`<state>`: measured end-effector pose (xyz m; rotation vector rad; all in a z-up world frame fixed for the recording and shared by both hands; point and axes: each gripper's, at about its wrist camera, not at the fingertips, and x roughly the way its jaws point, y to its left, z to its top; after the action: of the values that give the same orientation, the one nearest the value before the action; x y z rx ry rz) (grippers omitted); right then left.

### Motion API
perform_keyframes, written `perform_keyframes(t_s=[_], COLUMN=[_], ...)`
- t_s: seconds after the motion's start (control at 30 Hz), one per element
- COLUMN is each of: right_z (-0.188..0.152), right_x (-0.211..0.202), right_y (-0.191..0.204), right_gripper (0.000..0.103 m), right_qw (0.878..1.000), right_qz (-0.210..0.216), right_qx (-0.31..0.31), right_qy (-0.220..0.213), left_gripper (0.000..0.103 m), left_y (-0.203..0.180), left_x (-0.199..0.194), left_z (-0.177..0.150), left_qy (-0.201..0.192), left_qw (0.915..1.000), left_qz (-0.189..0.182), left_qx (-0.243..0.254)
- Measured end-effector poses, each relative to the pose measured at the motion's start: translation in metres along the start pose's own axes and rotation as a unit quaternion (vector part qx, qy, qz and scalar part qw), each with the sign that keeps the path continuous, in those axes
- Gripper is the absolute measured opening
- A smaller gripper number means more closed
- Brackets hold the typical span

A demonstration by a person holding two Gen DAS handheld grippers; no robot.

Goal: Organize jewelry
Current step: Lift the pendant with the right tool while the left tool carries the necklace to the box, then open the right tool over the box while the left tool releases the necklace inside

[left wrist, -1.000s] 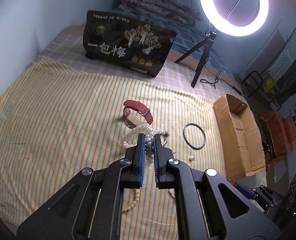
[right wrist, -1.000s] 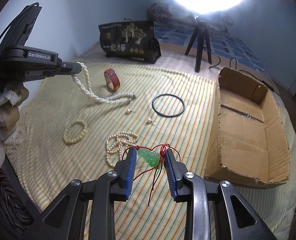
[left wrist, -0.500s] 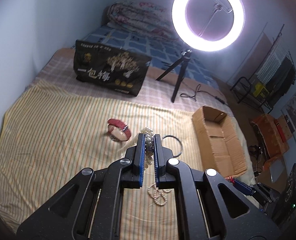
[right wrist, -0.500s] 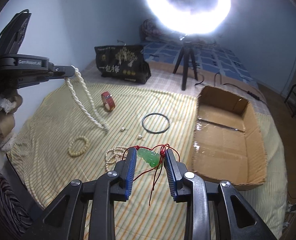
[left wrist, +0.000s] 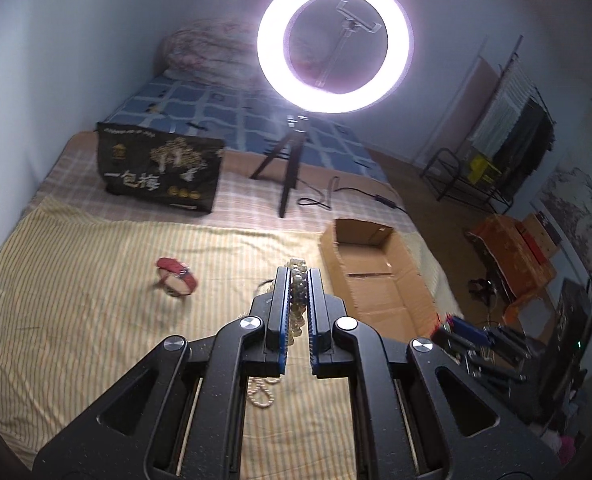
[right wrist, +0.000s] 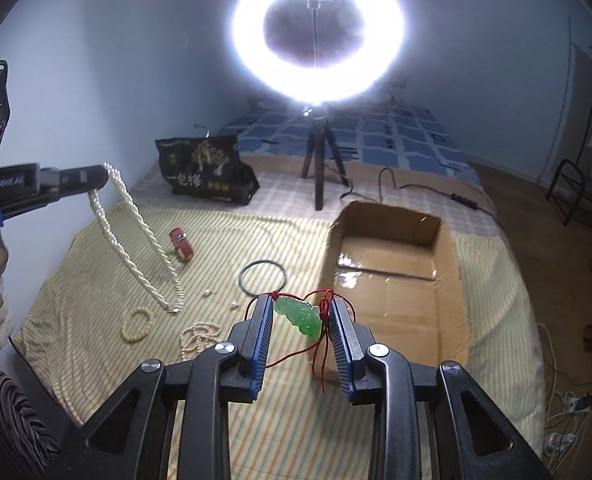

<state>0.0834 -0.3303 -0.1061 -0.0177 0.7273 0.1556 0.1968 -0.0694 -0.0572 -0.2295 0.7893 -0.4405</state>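
My left gripper [left wrist: 297, 276] is shut on a twisted pearl necklace [left wrist: 298, 300]. From the right wrist view that necklace [right wrist: 136, 240] hangs in a long loop from the left gripper [right wrist: 96, 178], its low end just over the striped cloth. My right gripper [right wrist: 300, 312] is shut on a green jade pendant [right wrist: 297, 316] with red cord [right wrist: 319, 356] trailing down. An open cardboard box [right wrist: 391, 280] lies just right of the pendant and shows as the box [left wrist: 375, 280] in the left wrist view.
On the striped cloth [right wrist: 96, 280] lie a red watch [right wrist: 182, 244], a black ring [right wrist: 263, 278], a bead bracelet [right wrist: 136, 324], a thin pearl string [right wrist: 198, 338] and two loose pearls [right wrist: 207, 292]. A ring light tripod [right wrist: 319, 168] and a black bag [right wrist: 204, 172] stand behind.
Both grippers have risen with their loads. The pearl necklace has lifted off the cloth and now hangs free. The bed looks farther away in both views.
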Motion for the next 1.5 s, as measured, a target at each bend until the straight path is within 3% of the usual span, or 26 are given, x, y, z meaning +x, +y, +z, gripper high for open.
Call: perform_keyframes(t_s=[0.5,0.93,1.23,1.5], right_z=[0.031,0.055,0.065,0.067], right_x=[0.002,0.028,0.056,0.084], right_y=[-0.068,-0.113,-0.135,-0.149], right_gripper=[0.029,0.029,0.029,0.029], right_qw=[1.000,0.999,0.999,0.998], right_qz=[-0.027,-0.035,-0.037,-0.037], right_qx=[0.004,0.015,0.024,0.037], right_qy=[-0.006,-0.006,0.003,0.018], left_gripper=[0.006,0.006,0.006,0.006], left_y=[-0.076,-0.140,-0.156,-0.153], left_x=[0.020,0.049,0.086,0.119], left_z=[0.015,0.041,0.035,0.020], left_qy=[0.019,0.011,0.032,0.058], left_qw=[0.9967,0.9920,0.9911,0.9913], left_qz=[-0.064,-0.090,-0.085,-0.058], left_qx=[0.047,0.088,0.098,0.103])
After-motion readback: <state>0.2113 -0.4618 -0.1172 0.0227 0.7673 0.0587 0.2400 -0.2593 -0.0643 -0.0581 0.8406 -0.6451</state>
